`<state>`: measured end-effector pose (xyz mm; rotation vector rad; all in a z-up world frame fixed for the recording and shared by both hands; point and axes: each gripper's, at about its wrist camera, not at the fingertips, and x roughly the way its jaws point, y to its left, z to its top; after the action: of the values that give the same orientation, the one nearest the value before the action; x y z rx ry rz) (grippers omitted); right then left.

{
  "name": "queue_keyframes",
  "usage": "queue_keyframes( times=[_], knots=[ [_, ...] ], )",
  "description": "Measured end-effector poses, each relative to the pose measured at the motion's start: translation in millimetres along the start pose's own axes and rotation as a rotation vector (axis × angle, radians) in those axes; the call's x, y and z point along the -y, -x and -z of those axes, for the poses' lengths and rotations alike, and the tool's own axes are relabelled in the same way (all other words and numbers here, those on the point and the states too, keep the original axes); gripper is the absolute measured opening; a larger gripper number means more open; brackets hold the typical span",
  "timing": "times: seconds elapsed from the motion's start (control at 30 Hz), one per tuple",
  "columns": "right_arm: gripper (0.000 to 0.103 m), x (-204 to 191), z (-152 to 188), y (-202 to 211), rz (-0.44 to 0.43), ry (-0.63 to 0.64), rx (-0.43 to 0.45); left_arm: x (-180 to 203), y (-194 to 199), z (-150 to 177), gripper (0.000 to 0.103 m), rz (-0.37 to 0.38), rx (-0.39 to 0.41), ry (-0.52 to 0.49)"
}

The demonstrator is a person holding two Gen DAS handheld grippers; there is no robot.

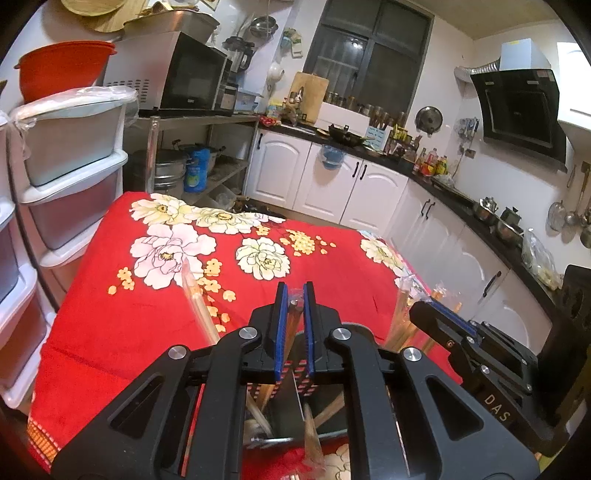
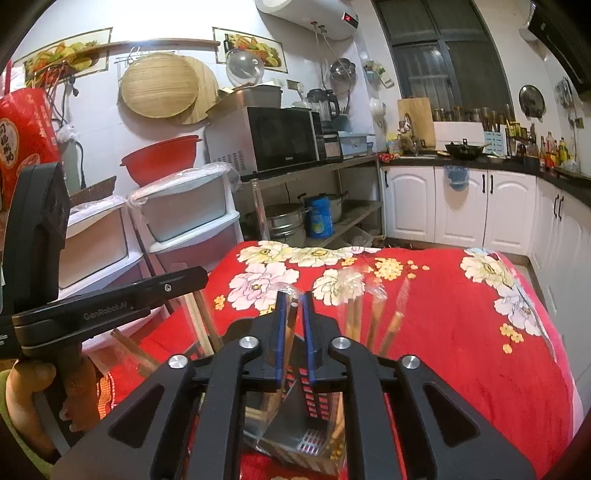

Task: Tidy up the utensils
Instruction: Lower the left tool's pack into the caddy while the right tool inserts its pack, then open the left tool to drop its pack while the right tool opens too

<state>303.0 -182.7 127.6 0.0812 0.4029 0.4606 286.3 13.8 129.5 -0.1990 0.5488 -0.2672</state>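
Surface: a surface under a red cloth with large white, pink and yellow flowers (image 1: pixel 110 332), seen from both wrist views; its far edge faces the kitchen cabinets.
Room: a small kitchen with white cabinets under a black countertop (image 1: pixel 369 184), a dark window (image 1: pixel 369 55), a black range hood (image 1: pixel 524 110), a black-fronted microwave on a metal rack (image 2: pixel 280 138) and a red plastic basin on stacked white drawer units (image 2: pixel 162 158).
Wall: round bamboo trays (image 2: pixel 159 88) hang beside a white water heater (image 2: pixel 306 14).
Utensil holder: one clear-walled holder with a perforated metal divider (image 2: pixel 306 439) stands on the red cloth right below both grippers.
Utensils, count: wooden chopsticks in clear plastic sleeves (image 2: pixel 373 314) stand in the holder; in the right wrist view about three sleeved pairs rise right of the fingers and about two left, but the exact count cannot be told through the glare.
Left hand-held gripper: the left hand-held gripper (image 1: pixel 295 291) has its blue-padded jaws nearly together, with a wrapped chopstick tip (image 1: pixel 293 302) in the narrow gap; the jaws have just been easing open slightly, and whether the pads press on it cannot be told.
Right hand-held gripper: the right hand-held gripper (image 2: pixel 293 299) shows a narrow gap, its jaws having just opened; a sleeved wooden chopstick (image 2: pixel 290 321) stands between them, leaning near the left pad.
Person: a hand (image 2: pixel 40 391) grips the left gripper's handle.
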Motion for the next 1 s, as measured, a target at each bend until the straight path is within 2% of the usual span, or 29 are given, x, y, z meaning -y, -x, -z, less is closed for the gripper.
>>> queue_keyframes(
  times=[0.37,0.57,0.63,0.77,0.97,1.0],
  knots=[
    [0.031,5,4,21,0.004,-0.011,-0.008,3,8,5,0.024,-0.004,-0.011,-0.003],
    [0.039,5,10,33,0.008,-0.005,-0.015,5,15,9,0.036,-0.004,-0.007,-0.002],
    [0.041,4,13,37,0.009,0.0,-0.019,6,18,11,0.043,-0.003,-0.007,0.0],
    [0.044,5,21,44,0.012,0.007,-0.031,5,28,19,0.049,0.001,-0.009,0.007],
    [0.049,6,32,55,0.018,0.009,-0.046,7,45,33,0.066,-0.013,0.001,0.008],
    [0.049,6,34,57,0.02,0.01,-0.049,6,47,34,0.072,-0.016,0.004,0.01]
  ],
)
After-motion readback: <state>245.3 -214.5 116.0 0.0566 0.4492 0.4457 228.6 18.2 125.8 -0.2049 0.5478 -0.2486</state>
